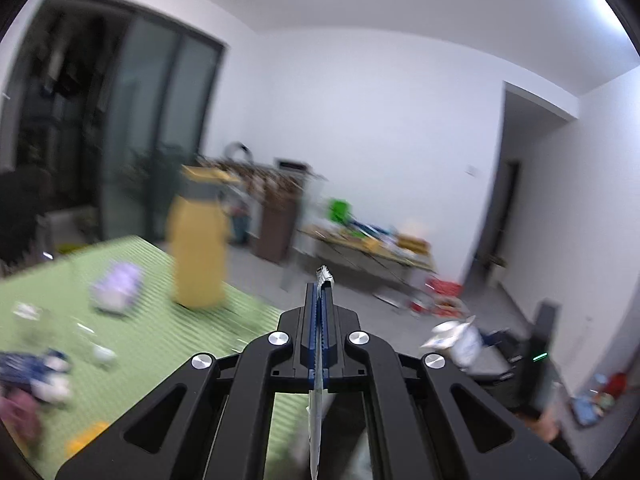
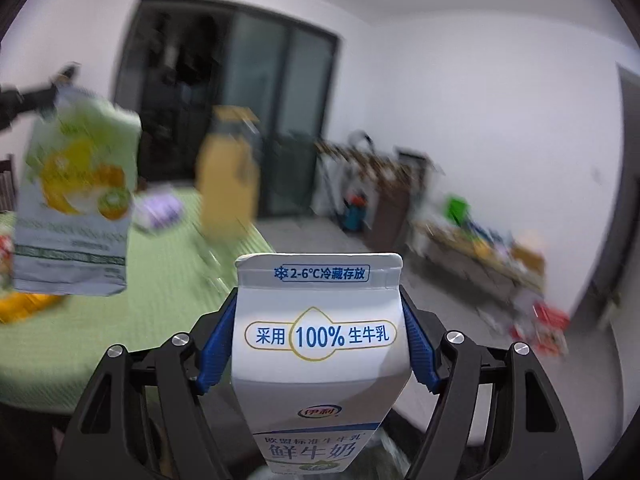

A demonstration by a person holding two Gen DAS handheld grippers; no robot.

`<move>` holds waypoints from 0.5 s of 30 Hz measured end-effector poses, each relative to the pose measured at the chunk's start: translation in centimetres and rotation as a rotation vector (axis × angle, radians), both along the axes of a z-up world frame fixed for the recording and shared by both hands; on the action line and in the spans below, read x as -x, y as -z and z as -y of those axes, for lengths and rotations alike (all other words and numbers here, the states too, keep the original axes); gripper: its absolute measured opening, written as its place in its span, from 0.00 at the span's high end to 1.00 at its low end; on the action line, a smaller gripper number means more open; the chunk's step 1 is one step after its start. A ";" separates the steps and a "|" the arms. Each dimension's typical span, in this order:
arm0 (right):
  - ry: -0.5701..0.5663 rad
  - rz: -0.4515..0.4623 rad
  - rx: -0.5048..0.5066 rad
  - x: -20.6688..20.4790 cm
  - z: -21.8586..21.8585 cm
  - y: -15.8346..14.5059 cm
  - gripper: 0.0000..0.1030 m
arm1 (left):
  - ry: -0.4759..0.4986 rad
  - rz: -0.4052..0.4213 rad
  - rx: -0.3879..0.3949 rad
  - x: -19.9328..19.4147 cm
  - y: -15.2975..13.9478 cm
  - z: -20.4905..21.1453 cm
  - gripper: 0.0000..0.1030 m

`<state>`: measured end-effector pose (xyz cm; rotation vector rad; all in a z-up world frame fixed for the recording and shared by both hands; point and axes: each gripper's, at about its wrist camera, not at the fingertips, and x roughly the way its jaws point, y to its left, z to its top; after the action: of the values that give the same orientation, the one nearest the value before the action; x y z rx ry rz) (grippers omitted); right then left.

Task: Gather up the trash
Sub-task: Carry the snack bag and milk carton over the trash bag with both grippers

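Milk carton (image 2: 318, 344): white, blue print, gable top upward; clamped between the blue pads (image 2: 216, 344) of the right gripper (image 2: 318, 340), jaws spread wide to span its body. Carried clear of the worktop (image 2: 168, 312), which lies below and to the left of that gripper.

Snack pouch (image 2: 76, 200): flat, fruit picture on the front; hanging to the upper left of the right gripper. In the left wrist view, seen edge-on as a thin strip (image 1: 319, 360) pinched by the left gripper (image 1: 319, 320), jaws fully closed on it.

Yellow bottle (image 1: 199, 236): upright on the green-covered worktop, ahead and left of both grippers. Blurred.

Remaining litter on the worktop, left of the left gripper: lilac wrapper (image 1: 117, 286), dark blue packet (image 1: 28, 364), small white scraps. Outlines smeared; kinds uncertain, probably wrappers.

White bag (image 1: 456, 338): low and to the right of the left gripper, possibly the collecting bag.

Handling note: keep both grips firm during transport; keep carton upright against leftover drips; release only over the receptacle mouth, pouch first, as the light flat item most apt to flutter aside.
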<state>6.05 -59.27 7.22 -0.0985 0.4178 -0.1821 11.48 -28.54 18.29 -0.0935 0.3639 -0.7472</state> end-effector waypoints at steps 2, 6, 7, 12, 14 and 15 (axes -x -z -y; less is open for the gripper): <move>0.049 -0.067 -0.023 0.4 2.1 4.3 0.31 | 0.073 -0.039 -0.008 0.5 2.1 3.6 1.00; 0.115 -0.174 -0.126 1.4 5.0 11.4 0.31 | 0.170 -0.081 -0.043 1.4 6.5 10.7 1.00; 0.130 -0.196 -0.166 2.0 5.8 13.2 0.31 | 0.196 -0.096 -0.055 1.6 8.2 12.5 1.00; 0.187 -0.289 -0.325 3.7 7.1 18.0 0.32 | 0.235 -0.190 -0.133 0.9 15.6 18.0 1.00; 0.195 -0.309 -0.351 3.7 6.5 18.8 0.32 | 0.234 -0.212 -0.151 0.5 18.4 19.4 1.00; 0.194 -0.322 -0.354 3.9 6.1 19.2 0.33 | 0.235 -0.219 -0.159 0.3 19.5 19.9 1.00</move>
<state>2.17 -65.33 -11.98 0.2653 0.7754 -0.2815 11.20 -48.46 -1.21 0.0181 0.6494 -0.9401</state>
